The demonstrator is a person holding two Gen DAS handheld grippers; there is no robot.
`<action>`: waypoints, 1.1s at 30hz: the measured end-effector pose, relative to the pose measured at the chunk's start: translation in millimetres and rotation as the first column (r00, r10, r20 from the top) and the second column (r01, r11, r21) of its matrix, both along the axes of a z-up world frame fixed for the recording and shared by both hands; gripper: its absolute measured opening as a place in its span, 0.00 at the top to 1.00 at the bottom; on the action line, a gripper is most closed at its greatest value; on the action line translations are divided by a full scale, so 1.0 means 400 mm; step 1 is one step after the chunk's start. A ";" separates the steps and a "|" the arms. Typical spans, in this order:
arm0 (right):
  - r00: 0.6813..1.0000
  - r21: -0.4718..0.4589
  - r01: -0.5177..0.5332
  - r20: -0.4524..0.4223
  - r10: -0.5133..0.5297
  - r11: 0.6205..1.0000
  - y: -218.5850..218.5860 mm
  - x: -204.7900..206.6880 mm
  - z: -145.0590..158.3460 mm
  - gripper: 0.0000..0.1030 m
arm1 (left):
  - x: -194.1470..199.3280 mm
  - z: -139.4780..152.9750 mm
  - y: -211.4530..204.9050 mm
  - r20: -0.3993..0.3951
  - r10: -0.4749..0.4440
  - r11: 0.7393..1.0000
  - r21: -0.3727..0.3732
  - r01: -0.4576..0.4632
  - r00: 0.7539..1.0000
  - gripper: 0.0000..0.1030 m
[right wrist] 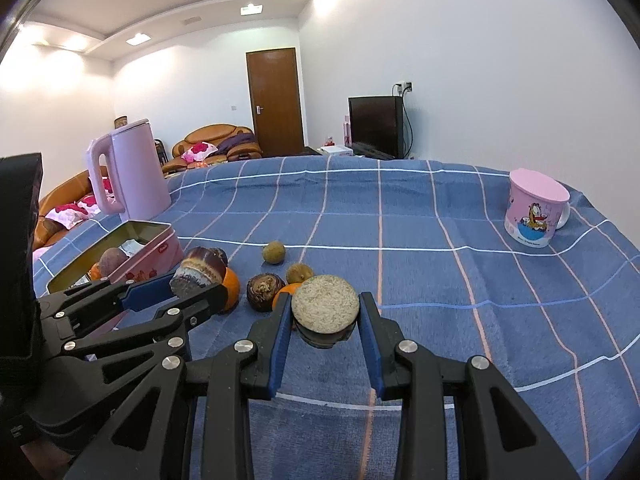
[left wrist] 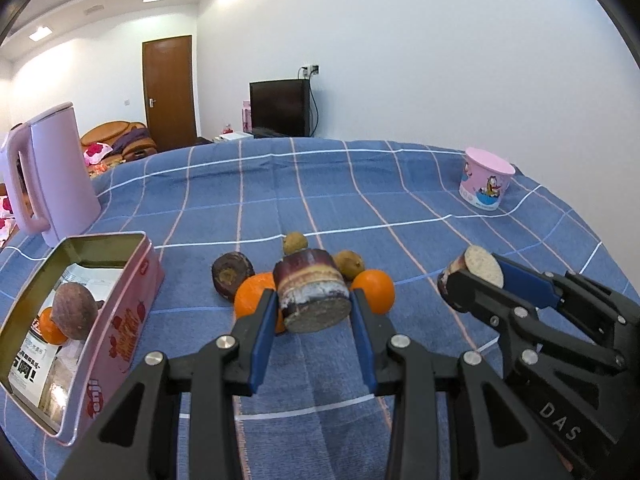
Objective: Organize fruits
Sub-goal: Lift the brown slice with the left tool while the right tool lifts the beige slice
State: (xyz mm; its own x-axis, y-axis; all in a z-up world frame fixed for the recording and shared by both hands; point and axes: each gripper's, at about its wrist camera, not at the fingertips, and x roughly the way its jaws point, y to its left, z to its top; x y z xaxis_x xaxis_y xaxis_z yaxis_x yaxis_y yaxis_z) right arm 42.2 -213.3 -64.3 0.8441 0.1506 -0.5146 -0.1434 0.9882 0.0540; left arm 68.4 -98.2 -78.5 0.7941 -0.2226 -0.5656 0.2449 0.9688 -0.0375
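Fruits are gathered mid-table on the blue checked cloth (left wrist: pixel 400 184), and I've got one piece in each gripper right now. My left gripper (left wrist: pixel 314 306) is clamped on a short sugarcane chunk (left wrist: pixel 312 292), purple skin with a pale cut face turned toward the camera, blue pads pressing both its sides. My right gripper (right wrist: pixel 325 314) is closed on a second sugarcane piece (right wrist: pixel 325 303), its round fibrous cut end facing the lens; from the left wrist view I see that same piece pinched out at the right, clear of the cloth.

Just behind the left gripper's load sit two oranges (left wrist: pixel 374 291), one to either side, with a dark purple chunk (left wrist: pixel 231 276) at the left touching the nearer orange. Two small brownish round fruits (left wrist: pixel 295 242) lie just beyond, one straight behind the held cane, the other (left wrist: pixel 349 264) beside the right orange.

Off to the left, the pink tin box (left wrist: pixel 120 320) stands open, and inside I can see an orange (left wrist: pixel 50 328) and a brownish-purple piece (left wrist: pixel 74 310) leaning together over printed paper. A pink kettle (left wrist: pixel 52 172) stands behind the tin near the table's edge. Far right, well apart from everything, a pink cartoon mug (right wrist: pixel 534 216) sits with its lid on.
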 end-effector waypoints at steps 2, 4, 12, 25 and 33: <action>1.000 -0.001 -0.001 0.009 0.001 1.000 0.002 -0.004 0.002 0.66 | -0.004 0.003 -0.001 0.011 0.003 1.000 0.002 -0.003 1.000 0.63; 1.000 -0.001 -0.003 0.015 0.003 1.000 0.002 -0.007 0.004 0.66 | -0.008 0.004 -0.002 0.021 0.006 1.000 0.005 -0.006 1.000 0.63; 0.999 -0.001 -0.006 0.038 0.006 1.000 0.001 -0.018 0.009 0.66 | -0.017 0.011 0.001 0.044 0.013 1.000 0.008 -0.013 0.999 0.63; 0.997 -0.008 -0.010 0.076 0.011 1.000 0.004 -0.034 0.017 0.66 | -0.036 0.019 0.007 0.081 0.025 1.000 0.010 -0.025 0.996 0.63; 0.995 -0.011 -0.012 0.096 0.013 1.000 0.005 -0.044 0.020 0.66 | -0.043 0.022 0.011 0.095 0.032 0.999 0.007 -0.032 0.995 0.63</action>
